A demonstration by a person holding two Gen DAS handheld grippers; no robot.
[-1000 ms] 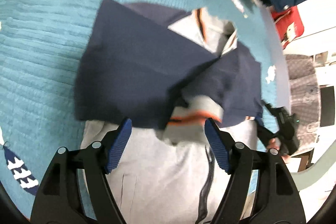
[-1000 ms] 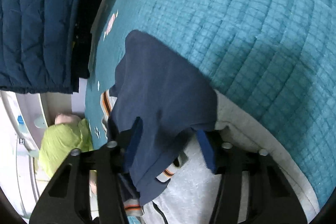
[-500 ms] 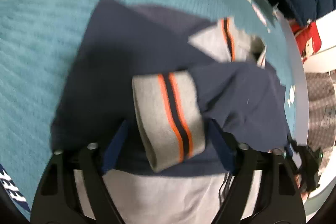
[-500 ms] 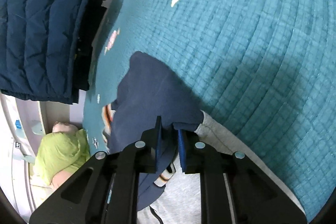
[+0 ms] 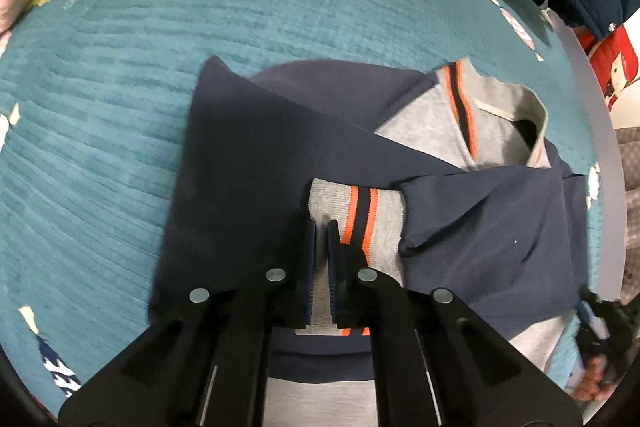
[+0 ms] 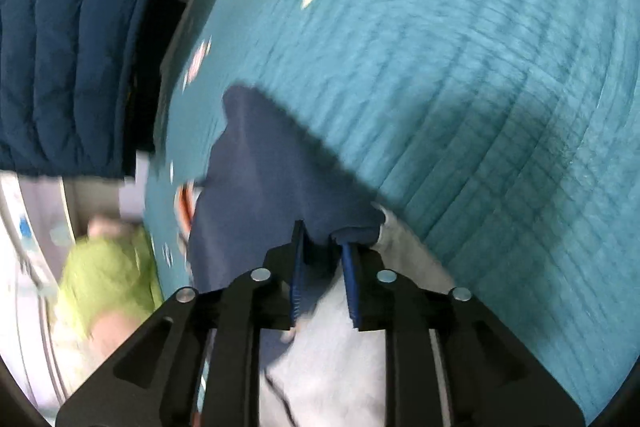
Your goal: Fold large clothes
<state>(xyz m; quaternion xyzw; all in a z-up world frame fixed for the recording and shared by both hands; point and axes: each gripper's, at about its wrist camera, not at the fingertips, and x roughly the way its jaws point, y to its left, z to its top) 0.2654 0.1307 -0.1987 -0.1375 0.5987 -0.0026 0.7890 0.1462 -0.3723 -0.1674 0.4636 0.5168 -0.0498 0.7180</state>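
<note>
Already the bed (image 5: 200, 75) carries a half-folded jacket (image 5: 248, 163) near its middle, both navy sleeves crossed over the grey body; the lengthwise folds look left to do. Left hand-held gripper (image 5: 320, 239) is closing, its pads pinching the striped cuff (image 5: 360, 215). Right hand-held gripper (image 6: 322, 247) is opening, navy sleeve cloth (image 6: 264, 171) between its jaws, apparently slipping free.
</note>
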